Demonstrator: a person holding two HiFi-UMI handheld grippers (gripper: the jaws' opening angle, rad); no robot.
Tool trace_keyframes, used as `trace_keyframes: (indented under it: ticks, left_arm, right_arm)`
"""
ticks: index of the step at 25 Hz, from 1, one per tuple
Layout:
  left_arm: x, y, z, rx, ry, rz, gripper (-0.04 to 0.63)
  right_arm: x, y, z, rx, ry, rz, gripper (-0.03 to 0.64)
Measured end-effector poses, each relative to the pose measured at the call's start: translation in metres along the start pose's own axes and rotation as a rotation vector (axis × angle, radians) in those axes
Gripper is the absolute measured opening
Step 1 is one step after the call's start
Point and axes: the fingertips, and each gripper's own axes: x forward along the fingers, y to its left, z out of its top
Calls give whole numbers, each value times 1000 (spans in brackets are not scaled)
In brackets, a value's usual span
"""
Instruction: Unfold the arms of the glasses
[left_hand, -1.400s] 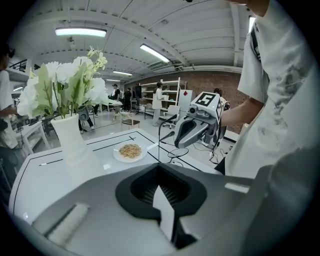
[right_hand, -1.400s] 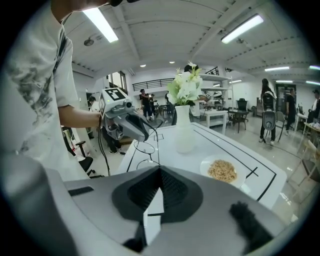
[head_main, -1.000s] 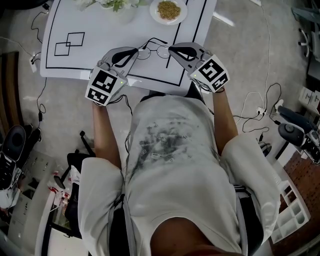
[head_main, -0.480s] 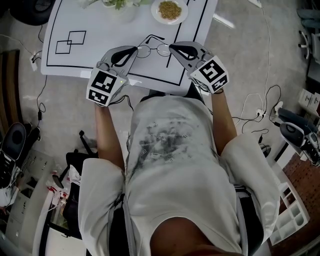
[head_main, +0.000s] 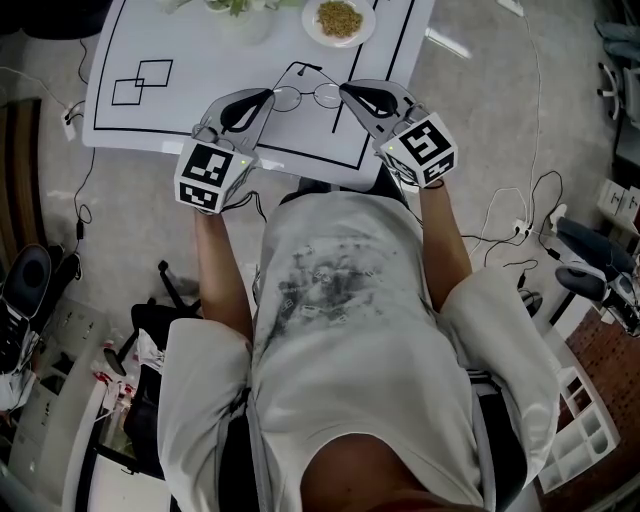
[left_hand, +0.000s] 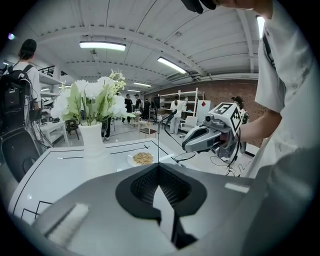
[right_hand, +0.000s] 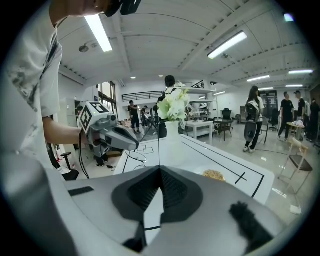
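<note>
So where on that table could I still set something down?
Bare: the left part of the table around the drawn squares, and the strip right of the plate. Crowded: the near middle, where the left hand-held gripper and right hand-held gripper clamp the glasses, and the far edge with vase and plate.

Head view: looks from your head steeply down, over your torso to the table (head_main: 150, 130); distant
Left gripper view: low, along its own jaws; faces the right gripper (left_hand: 186, 145)
Right gripper view: opposite; faces the left gripper (right_hand: 135, 146)
Shared: table; plate (head_main: 338, 20)
</note>
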Motion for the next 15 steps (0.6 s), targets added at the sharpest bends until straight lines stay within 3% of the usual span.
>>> trace_keyframes:
  ticks: [15]
  left_arm:
    - [-6,2,10,-48,-63,87,8]
  right_arm:
    - [-6,-5,10,62,-69,-73,16]
